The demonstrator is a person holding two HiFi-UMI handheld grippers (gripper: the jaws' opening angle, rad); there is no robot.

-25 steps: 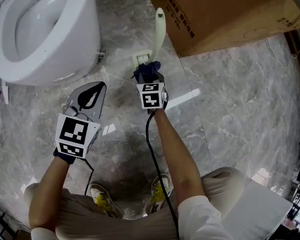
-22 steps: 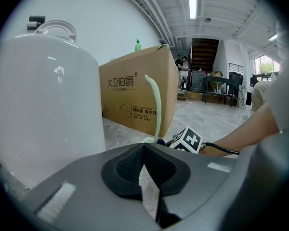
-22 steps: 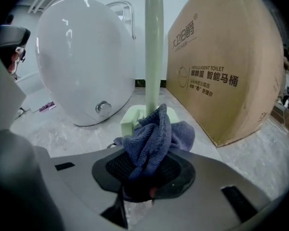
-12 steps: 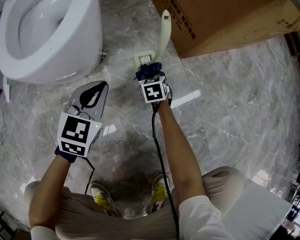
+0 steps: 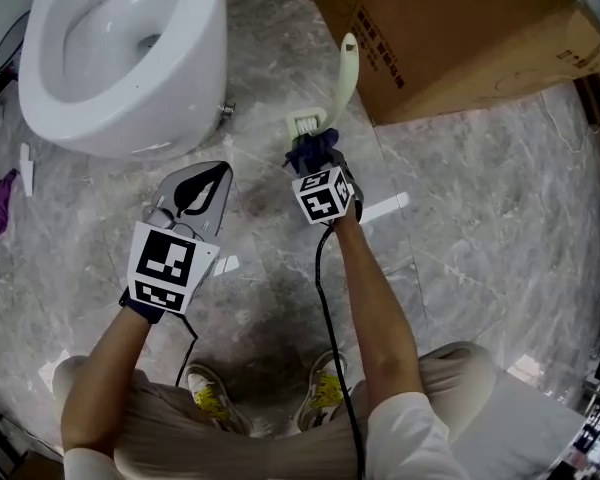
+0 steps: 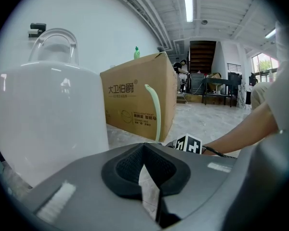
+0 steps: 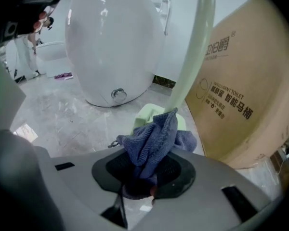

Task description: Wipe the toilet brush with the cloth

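Item one, your right gripper [image 5: 317,160]: jaws clenched on a blue cloth [image 5: 313,147], which bunches up out of the pads; in the right gripper view its top fold reaches the bottom of the brush handle. Item two, the toilet brush [image 5: 343,72]: pale green, standing upright on the grey marble floor [image 5: 480,218] in the gap between toilet and box, its curved handle leaning slightly toward the box and its lower end set in a pale green base just beyond the cloth. What that base holds besides the brush end cannot be made out. Item three, your left gripper [image 5: 208,180]: jaws closed together with nothing between them, held over bare floor to the left of the right gripper and near the front of the toilet, apart from the brush. Item four, the toilet [image 5: 198,86]: white, lid up, bowl open to the head view, with only the dark drain opening visible inside. Item five, a cardboard box [image 5: 460,28]: large, printed, closed, contents not visible; in the left gripper view a green bottle [image 6: 136,52] stands on top of it. Item six, a purple scrap [image 5: 4,196] on the floor left of the toilet.
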